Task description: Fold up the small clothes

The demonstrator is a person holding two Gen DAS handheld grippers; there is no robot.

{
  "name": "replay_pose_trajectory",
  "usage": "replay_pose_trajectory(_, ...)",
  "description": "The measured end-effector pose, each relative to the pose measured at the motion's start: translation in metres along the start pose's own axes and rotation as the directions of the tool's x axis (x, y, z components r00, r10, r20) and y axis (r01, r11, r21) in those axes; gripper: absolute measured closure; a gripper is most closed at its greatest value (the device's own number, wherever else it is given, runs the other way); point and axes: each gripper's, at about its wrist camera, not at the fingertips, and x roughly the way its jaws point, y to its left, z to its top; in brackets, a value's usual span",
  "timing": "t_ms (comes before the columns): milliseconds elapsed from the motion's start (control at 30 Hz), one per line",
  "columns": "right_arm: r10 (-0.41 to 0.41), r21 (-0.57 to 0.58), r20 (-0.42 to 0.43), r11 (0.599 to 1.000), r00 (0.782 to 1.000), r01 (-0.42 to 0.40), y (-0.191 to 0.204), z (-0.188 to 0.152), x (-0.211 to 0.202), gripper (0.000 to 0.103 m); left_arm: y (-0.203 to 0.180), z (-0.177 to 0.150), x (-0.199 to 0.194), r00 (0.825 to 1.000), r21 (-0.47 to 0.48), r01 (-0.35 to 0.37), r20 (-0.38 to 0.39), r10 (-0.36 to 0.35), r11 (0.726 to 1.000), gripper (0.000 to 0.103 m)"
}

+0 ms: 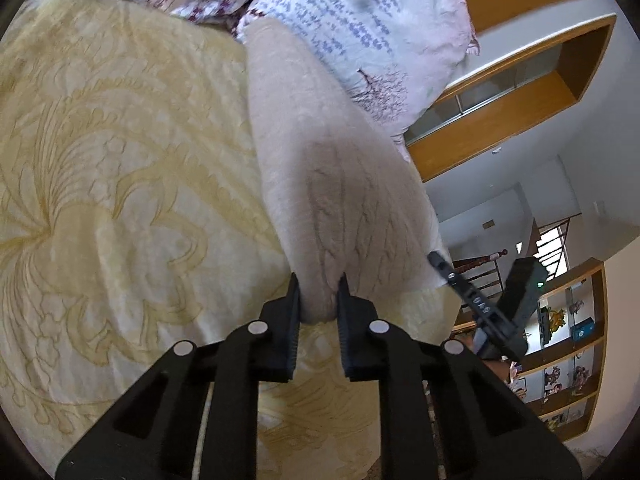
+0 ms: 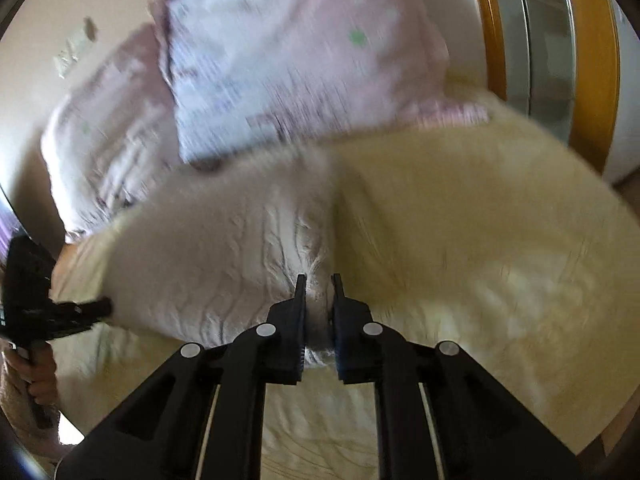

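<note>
Here, nearest the lens, the left claw (image 1: 320,300) is pinching one near corner of a cream knitted garment (image 1: 320,152), and the right claw (image 2: 319,300) is pinching the other, a bunched tuft of knit between its pads. The garment lies stretched between them on the yellow patterned bedspread (image 1: 120,160), its far end reaching towards the printed pillows (image 1: 352,20). The risk, as I judge it, is a shallow bite: a soft knit can slide out of either claw once lifted, or one claw may have caught bedspread too, dragging it along. Uneven pulling would skew the fold.
</note>
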Motion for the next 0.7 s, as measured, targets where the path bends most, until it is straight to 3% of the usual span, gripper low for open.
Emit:
replay_pose_trajectory(167, 0.047, 0.051, -0.025, 0.998, 0.999, -0.045, -0.006, 0.004, -0.004, 0.089, -0.001, 0.000, 0.002, 1.000, 0.004, -0.017, -0.017, 0.017, 1.000, 0.080)
replay_pose_trajectory(200, 0.066, 0.069, -0.033, 0.996, 0.997, -0.064, -0.008, 0.007, -0.007, 0.081, -0.003, 0.001, 0.001, 1.000, 0.007, -0.021, -0.022, 0.021, 1.000, 0.077)
replay_pose_trajectory(233, 0.079, 0.087, -0.035, 0.993, 0.996, -0.076, -0.011, 0.010, -0.009, 0.068, -0.004, 0.000, -0.002, 0.999, 0.012, -0.023, -0.022, 0.023, 1.000, 0.068)
replay_pose_trajectory(267, 0.097, 0.105, -0.029, 0.990, 0.995, -0.093, -0.012, 0.013, -0.012, 0.061, -0.006, 0.002, -0.005, 1.000, 0.021, -0.022, -0.019, 0.022, 1.000, 0.061)
replay_pose_trajectory(300, 0.118, 0.123, -0.014, 0.986, 0.993, -0.116, -0.015, 0.019, -0.016, 0.051, -0.010, 0.006, -0.011, 1.000, 0.029, -0.025, 0.000, 0.025, 0.999, 0.044)
replay_pose_trajectory(333, 0.144, 0.142, 0.006, 0.979, 0.990, -0.144, -0.017, 0.026, -0.019, 0.046, -0.011, 0.010, -0.015, 1.000, 0.030, -0.026, 0.018, 0.025, 0.999, 0.035)
replay_pose_trajectory(467, 0.230, 0.227, 0.001, 0.948, 0.973, -0.224, -0.025, 0.058, -0.004, 0.046, -0.009, 0.036, -0.023, 0.998, -0.023, 0.011, 0.061, -0.009, 1.000, 0.026)
replay_pose_trajectory(700, 0.246, 0.323, -0.118, 0.926, 0.962, -0.198, -0.032, 0.082, 0.056, 0.046, -0.004, 0.076, 0.004, 0.997, -0.060, -0.048, 0.054, 0.052, 0.997, 0.024)
